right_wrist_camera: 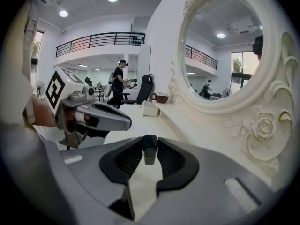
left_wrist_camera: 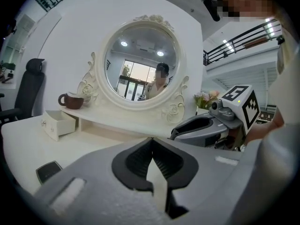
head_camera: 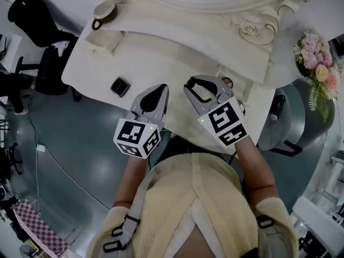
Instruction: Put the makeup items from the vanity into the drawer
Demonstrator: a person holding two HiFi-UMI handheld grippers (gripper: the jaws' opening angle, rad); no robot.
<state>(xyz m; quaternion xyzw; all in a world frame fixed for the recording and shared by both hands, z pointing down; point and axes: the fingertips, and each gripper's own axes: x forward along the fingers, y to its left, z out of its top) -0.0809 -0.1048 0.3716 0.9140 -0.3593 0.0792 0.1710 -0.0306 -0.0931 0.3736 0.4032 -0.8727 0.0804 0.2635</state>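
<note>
While the right gripper (right_wrist_camera: 150, 143) clamped a small dark tube (right_wrist_camera: 149, 154) at the lower edge of the vanity (head_camera: 161, 69), the closed left gripper (left_wrist_camera: 152, 145) faced its bare top.

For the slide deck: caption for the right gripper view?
Right tool pinching a small dark tube at its tips, over the white vanity top beside the ornate mirror.

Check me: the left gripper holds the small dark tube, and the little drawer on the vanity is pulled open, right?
Wrong side: the right gripper holds the small dark tube, as the right gripper view shows; the left gripper is shut, empty. The little drawer on the vanity is pulled open.
</note>
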